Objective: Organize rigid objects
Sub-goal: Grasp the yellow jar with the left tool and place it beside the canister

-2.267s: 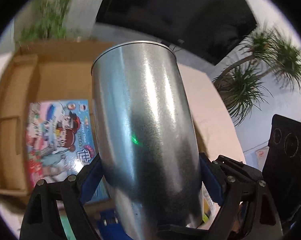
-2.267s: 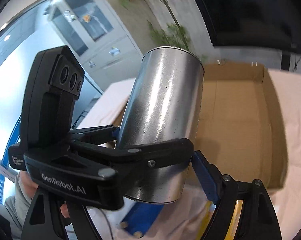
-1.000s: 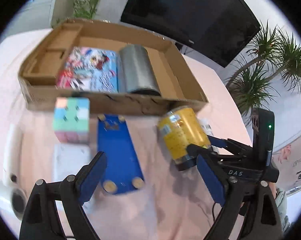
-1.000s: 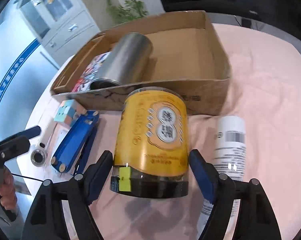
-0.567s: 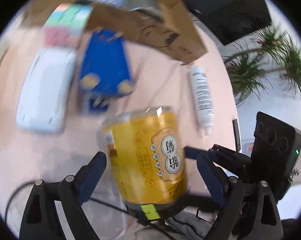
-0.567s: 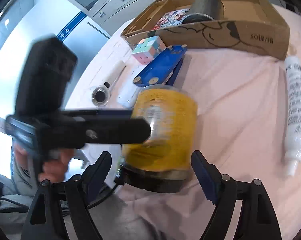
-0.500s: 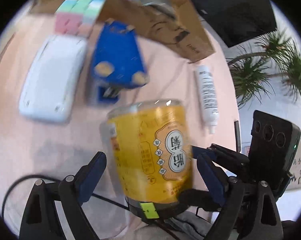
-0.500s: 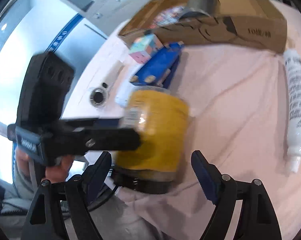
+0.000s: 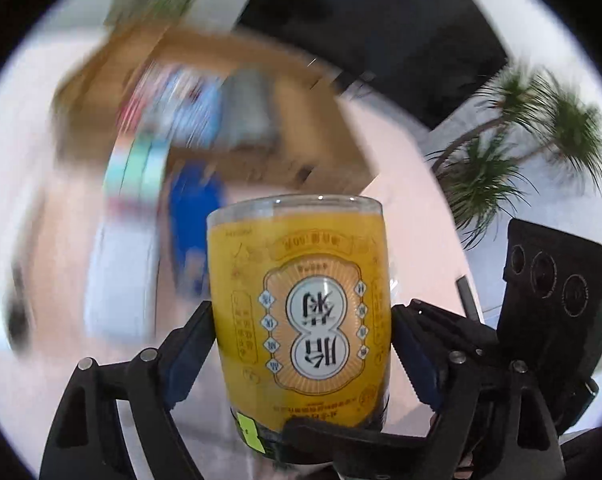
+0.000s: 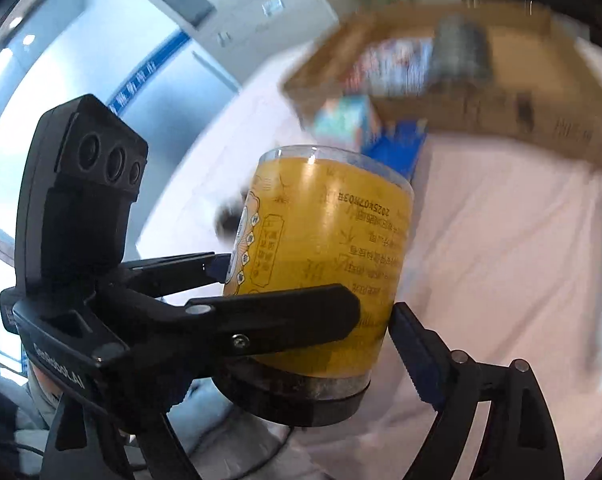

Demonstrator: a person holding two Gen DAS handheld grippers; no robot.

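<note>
We now hold yellow jar (image 9: 301,312) with both tongs: left tongs (image 9: 301,344) clenched on jar sides, right tongs (image 10: 313,344) also pinching it. A second ago only right tongs carried jar; left tongs were free. Jar is off table (image 10: 501,240), lid end toward us. Cardboard box (image 10: 521,112) lies ahead, beyond tongs, blurred; steel can (image 10: 461,52) already inside. Likely next: carry jar into box.

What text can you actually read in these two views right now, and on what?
"2025*07*03B", upside down, on the yellow jar.
"GenRobot.AI", partly shadowed, on the left gripper body.
Two large characters in white circles on the jar label: upside down, not confidently readable.
Printing on the cardboard box: blurred.
</note>
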